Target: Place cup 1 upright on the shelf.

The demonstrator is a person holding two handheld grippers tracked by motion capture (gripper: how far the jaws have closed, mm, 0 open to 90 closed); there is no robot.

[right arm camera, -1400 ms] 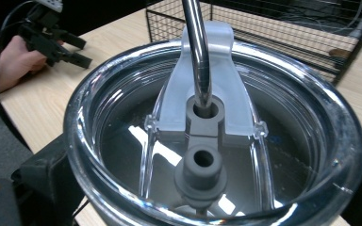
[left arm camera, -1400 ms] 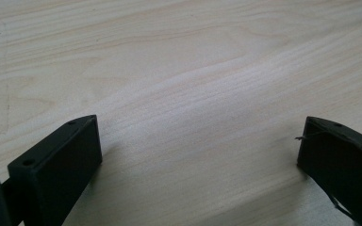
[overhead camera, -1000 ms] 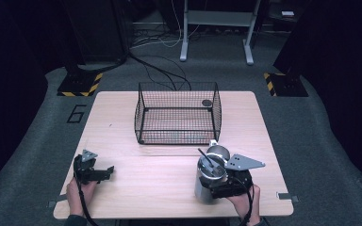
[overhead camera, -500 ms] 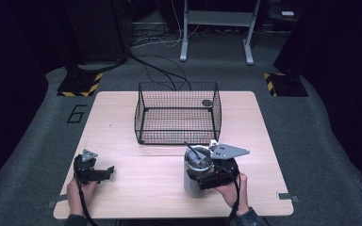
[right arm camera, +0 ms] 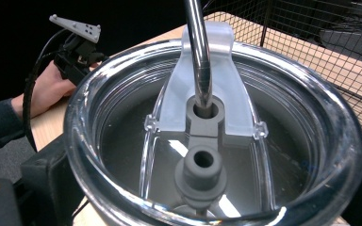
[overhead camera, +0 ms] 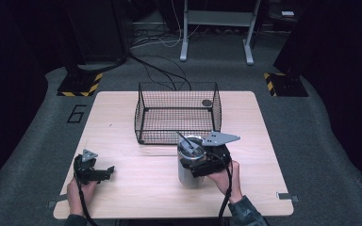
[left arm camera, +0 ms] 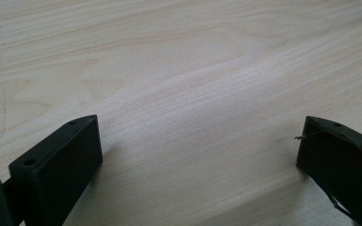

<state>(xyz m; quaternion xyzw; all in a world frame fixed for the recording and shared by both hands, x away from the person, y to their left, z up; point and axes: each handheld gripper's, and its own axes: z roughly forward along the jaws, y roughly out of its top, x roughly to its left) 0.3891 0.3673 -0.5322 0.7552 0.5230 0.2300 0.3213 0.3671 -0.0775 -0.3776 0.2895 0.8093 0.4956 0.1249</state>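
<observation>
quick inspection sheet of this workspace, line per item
surface: light wood table, bare at the left
job's things: steel tumbler with clear lid and metal straw, upright in front of the wire basket; small dark disc in the basket
clutter: nothing seen
grippers: left gripper open, resting on the table; right gripper shut on the tumbler
cables: floor cables behind the table
surroundings: dark carpet, hazard-striped stand feet

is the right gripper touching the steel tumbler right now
Touching. In the right gripper view the tumbler sits between the right gripper's black jaws, pressed against both.
</observation>
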